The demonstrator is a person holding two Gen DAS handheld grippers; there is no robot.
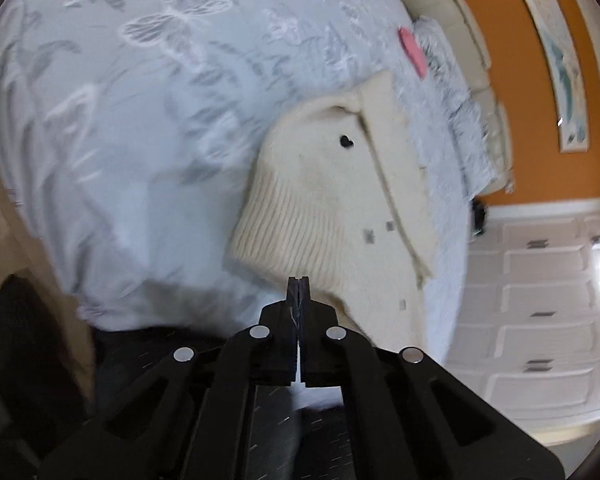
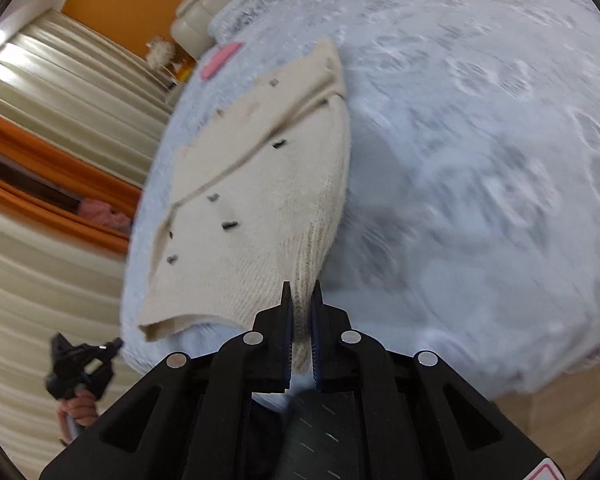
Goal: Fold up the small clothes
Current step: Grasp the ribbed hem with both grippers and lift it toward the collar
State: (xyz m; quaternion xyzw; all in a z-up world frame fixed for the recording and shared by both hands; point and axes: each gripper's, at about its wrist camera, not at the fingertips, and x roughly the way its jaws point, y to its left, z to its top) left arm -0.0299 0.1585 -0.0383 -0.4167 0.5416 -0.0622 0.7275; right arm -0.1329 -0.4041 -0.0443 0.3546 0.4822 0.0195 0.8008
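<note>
Cream knit cardigan [image 2: 252,208], dark buttons up the front. Spread lengthwise on the pale blue bedspread [image 2: 480,160], near its curtain-side edge. Ribbed hem toward the bedspread's near end, collar toward its far end. One sleeve or front panel already lying folded over the body, by the look of it.

Right gripper [image 2: 300,304]: fingers nearly closed, a thick bunch of ribbed hem pinched between them, lifted a little off the bedspread. Left gripper [image 1: 299,284]: fingers pressed together with nothing seen between them. Held in a hand [image 2: 78,404] just off the bedspread's near corner, seemingly clear of the knit.

Step in hand, judged from this: carrying the hem up toward the collar. To do it well:
- Take the free hem corner with the left gripper first, so both corners rise level.
- Keep the hem taut between the two grips; thick soft knit sags and bunches otherwise.
- Travel low over the bedspread and lay hem edge onto shoulder line squarely.
- Release only once flat, then smooth toward the bedspread's edge.

Risk: one-sided pull dragging the whole garment askew or off the bedspread.

No basket, box or drawer in view. Only a pink flat item [image 2: 222,60] at the bedspread's far end.
</note>
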